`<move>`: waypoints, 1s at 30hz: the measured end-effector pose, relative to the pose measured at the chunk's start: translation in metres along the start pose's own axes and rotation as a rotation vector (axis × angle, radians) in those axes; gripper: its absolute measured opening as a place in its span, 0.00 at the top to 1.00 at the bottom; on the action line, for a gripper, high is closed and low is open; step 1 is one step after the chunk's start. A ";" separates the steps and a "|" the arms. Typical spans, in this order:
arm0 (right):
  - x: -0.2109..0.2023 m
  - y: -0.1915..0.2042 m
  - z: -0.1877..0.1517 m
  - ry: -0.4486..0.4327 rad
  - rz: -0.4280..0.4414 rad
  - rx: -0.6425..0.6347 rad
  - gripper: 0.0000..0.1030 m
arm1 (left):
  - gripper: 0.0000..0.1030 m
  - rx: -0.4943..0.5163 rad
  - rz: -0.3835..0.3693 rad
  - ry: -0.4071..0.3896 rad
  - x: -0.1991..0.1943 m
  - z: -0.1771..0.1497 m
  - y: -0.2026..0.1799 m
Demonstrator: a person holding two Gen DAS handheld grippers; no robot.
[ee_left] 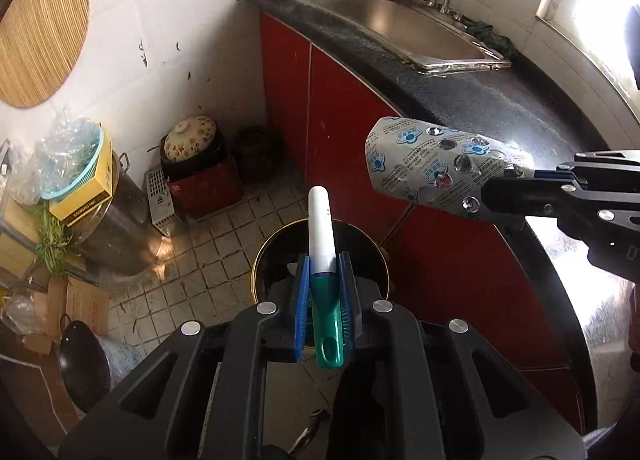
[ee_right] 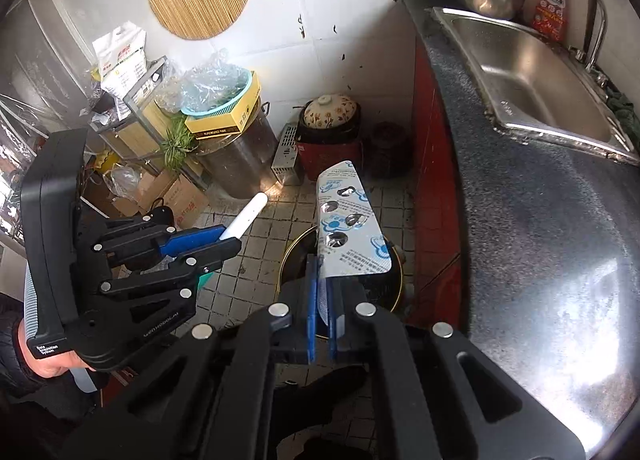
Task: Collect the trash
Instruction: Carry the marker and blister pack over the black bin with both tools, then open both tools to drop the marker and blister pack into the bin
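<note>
My left gripper (ee_left: 326, 272) is shut on a marker (ee_left: 320, 228) with a white cap and a green barrel, which stands up between the blue pads. Right below it on the tiled floor sits a round black bin (ee_left: 262, 256) with a gold rim. My right gripper (ee_right: 322, 284) is shut on the end of a silver blister pack (ee_right: 348, 228) printed in blue, held above the same bin (ee_right: 292, 248). In the left wrist view the right gripper (ee_left: 504, 196) comes in from the right with the blister pack (ee_left: 436, 168). The right wrist view shows the left gripper (ee_right: 230, 242) and the marker (ee_right: 248, 216) at the left.
A dark stone counter (ee_left: 480, 100) with a steel sink (ee_left: 400, 28) over red cabinet doors (ee_left: 344, 132) runs along the right. A steel pot (ee_left: 116, 228), a floral-lidded clay pot (ee_left: 190, 140), cardboard boxes (ee_left: 80, 300) and a black wok (ee_left: 84, 364) crowd the left floor.
</note>
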State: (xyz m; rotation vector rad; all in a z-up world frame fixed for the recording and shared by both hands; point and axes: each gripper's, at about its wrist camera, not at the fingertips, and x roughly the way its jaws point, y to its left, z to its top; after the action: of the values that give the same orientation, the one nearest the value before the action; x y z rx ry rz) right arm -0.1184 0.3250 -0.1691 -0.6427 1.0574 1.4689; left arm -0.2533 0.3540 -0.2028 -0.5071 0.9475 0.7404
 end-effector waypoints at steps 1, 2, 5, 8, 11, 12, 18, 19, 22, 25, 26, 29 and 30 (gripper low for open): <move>0.014 -0.002 0.003 0.023 0.004 0.010 0.95 | 0.87 -0.015 -0.004 0.011 0.009 -0.001 0.004; 0.026 -0.005 0.004 0.043 0.006 0.022 0.95 | 0.87 -0.020 -0.008 0.021 0.019 -0.002 0.006; 0.059 -0.016 0.001 0.107 0.003 0.055 0.95 | 0.87 -0.016 -0.011 0.047 0.045 -0.004 0.010; 0.086 -0.024 0.000 0.160 -0.005 0.082 0.95 | 0.87 -0.029 -0.022 0.068 0.065 -0.004 0.016; 0.105 -0.030 0.002 0.196 -0.012 0.102 0.95 | 0.87 -0.055 -0.037 0.088 0.079 -0.003 0.024; 0.110 -0.031 0.003 0.207 -0.014 0.105 0.95 | 0.87 -0.063 -0.043 0.093 0.083 -0.003 0.027; 0.126 -0.036 0.008 0.241 -0.015 0.112 0.95 | 0.87 -0.079 -0.064 0.120 0.103 -0.005 0.037; 0.129 -0.036 0.009 0.247 -0.017 0.110 0.95 | 0.87 -0.077 -0.065 0.120 0.105 -0.005 0.037; 0.134 -0.038 0.011 0.262 -0.009 0.119 0.94 | 0.67 -0.092 -0.088 0.134 0.112 -0.006 0.039; 0.143 -0.041 0.013 0.302 0.000 0.136 0.30 | 0.22 -0.105 -0.074 0.104 0.110 -0.007 0.039; 0.143 -0.043 0.014 0.292 -0.003 0.139 0.19 | 0.22 -0.103 -0.071 0.106 0.111 -0.008 0.038; 0.143 -0.044 0.014 0.283 0.008 0.147 0.20 | 0.22 -0.112 -0.068 0.108 0.109 -0.009 0.039; 0.143 -0.045 0.014 0.286 0.010 0.150 0.20 | 0.22 -0.117 -0.069 0.107 0.108 -0.010 0.039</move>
State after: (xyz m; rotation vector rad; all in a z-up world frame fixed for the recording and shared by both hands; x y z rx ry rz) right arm -0.0997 0.4022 -0.2971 -0.7553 1.3789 1.3159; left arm -0.2480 0.4096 -0.3037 -0.6841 0.9847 0.7142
